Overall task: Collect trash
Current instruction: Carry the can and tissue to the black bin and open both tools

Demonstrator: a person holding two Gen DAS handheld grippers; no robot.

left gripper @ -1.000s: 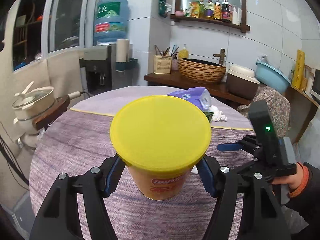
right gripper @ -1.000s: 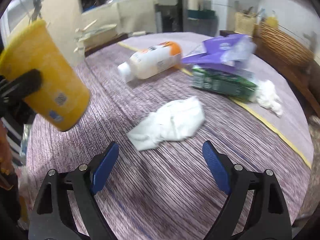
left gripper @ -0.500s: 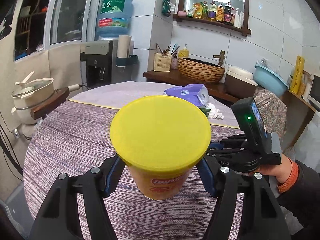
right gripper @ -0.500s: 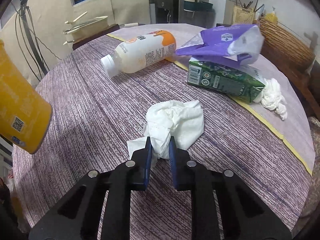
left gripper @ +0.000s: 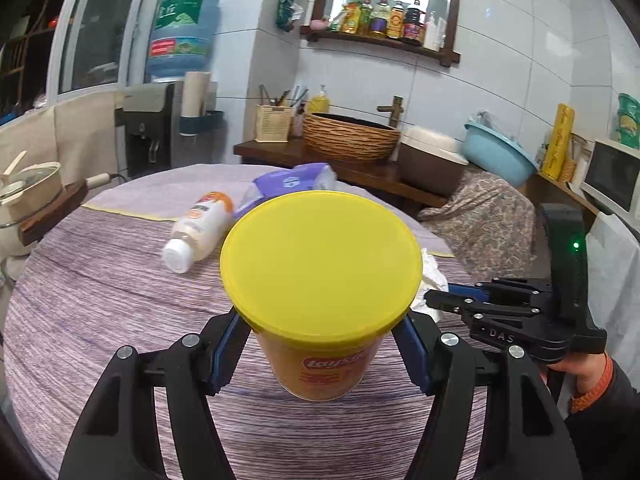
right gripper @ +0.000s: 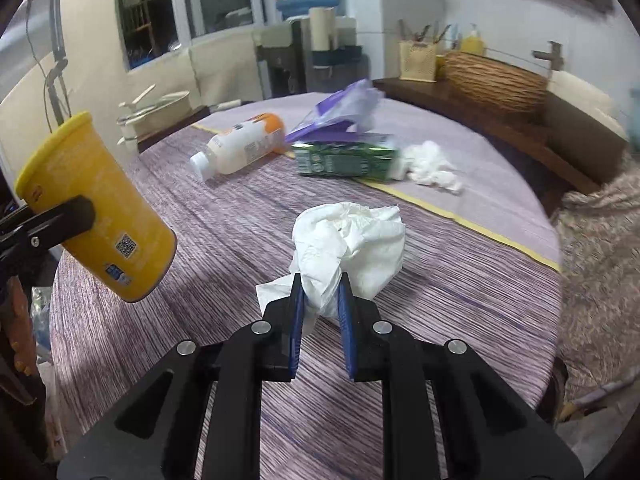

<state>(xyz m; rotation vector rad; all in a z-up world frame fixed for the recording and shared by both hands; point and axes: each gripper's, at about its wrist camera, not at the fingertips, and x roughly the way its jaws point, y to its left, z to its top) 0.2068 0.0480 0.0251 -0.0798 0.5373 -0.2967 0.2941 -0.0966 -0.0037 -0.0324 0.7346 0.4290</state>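
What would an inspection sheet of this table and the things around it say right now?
Surface: round table under a purple striped cloth.
Job's things: yellow cup, lid on, held off the table; tissue held; bottle on its side; green carton with purple pack on it; second tissue wad beside the carton.
Clutter: nothing seen beyond the trash.
Grippers: left gripper clamps the cup; right gripper pinches the tissue.
Cables: wires along the left wall.
Surroundings: water dispenser, basket, bottle shelf, blue basin.
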